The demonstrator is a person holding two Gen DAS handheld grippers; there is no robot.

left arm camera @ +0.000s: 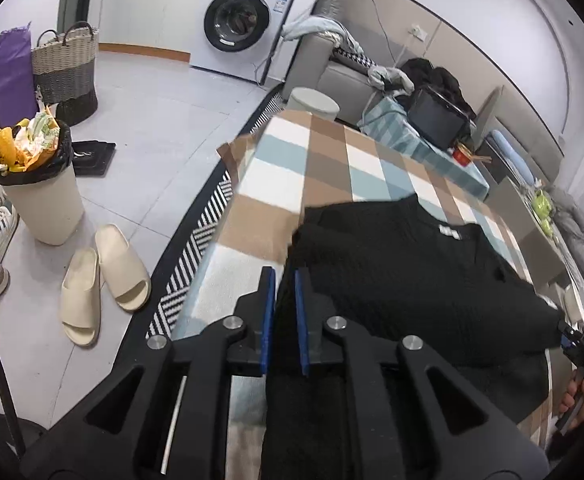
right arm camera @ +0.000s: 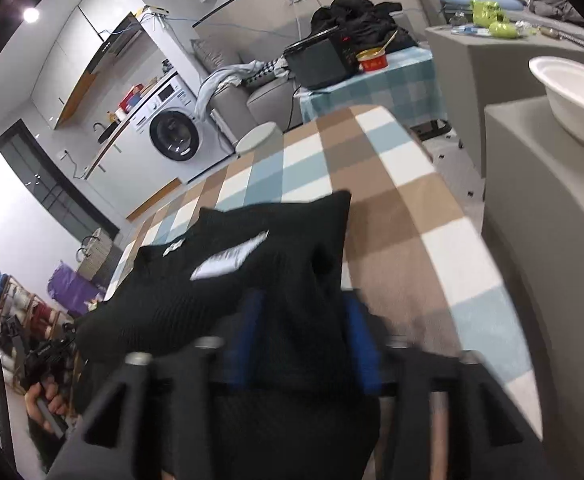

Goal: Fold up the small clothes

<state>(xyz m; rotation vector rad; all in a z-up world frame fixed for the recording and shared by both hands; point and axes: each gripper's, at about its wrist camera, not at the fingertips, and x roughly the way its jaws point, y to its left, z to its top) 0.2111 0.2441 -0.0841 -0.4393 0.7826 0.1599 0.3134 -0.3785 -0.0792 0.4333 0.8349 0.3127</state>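
Left wrist: fingers pinching black garment.

Matt black ribbed knit top lies on a soft checked cloth (fleecy, brown-blue-white).

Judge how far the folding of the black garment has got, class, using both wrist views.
Done: the black garment lies partly on the checked cloth. In hand: left gripper and right gripper each pinch an edge, lifting it. Left: no finished fold shows; folding remains.
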